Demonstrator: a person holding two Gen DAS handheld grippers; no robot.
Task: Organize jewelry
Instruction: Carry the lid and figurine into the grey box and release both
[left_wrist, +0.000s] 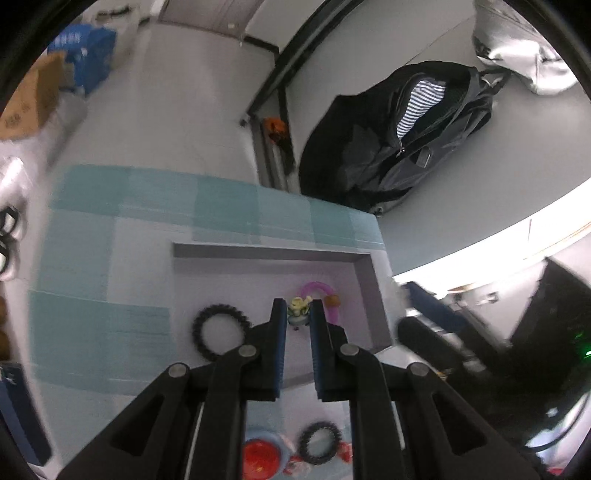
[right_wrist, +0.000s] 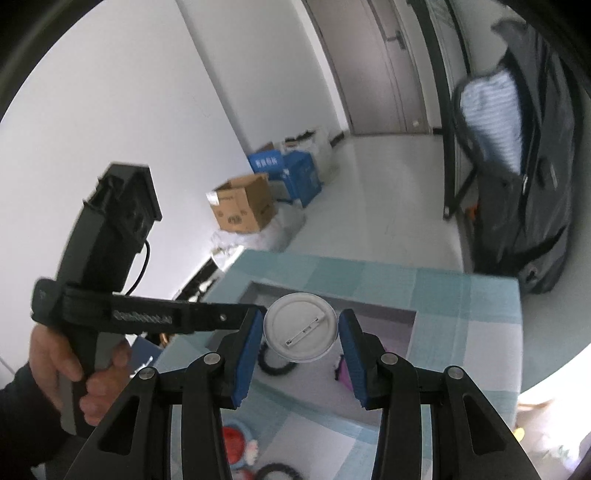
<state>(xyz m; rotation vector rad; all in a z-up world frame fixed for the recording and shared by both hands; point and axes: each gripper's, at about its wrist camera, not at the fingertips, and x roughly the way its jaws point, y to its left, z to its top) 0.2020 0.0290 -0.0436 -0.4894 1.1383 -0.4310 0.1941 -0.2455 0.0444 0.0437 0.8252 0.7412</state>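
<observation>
Right gripper: jaws set wide around a white pin-back badge, back side showing, held above the grey tray; whether the pads touch its rim cannot be told.

Left gripper: jaws narrowly parted over the tray, a small yellow-green charm between the tips; contact unclear.

In tray: black coil hair tie, pink loop.

Tray sits near the checked tablecloth's far edge.

Writing on the other gripper's body is blurred and unreadable.

Table covered by a teal-and-white checked cloth; on it: shallow grey rectangular tray; black coiled hair tie; red-and-blue round badge (near edge).
</observation>
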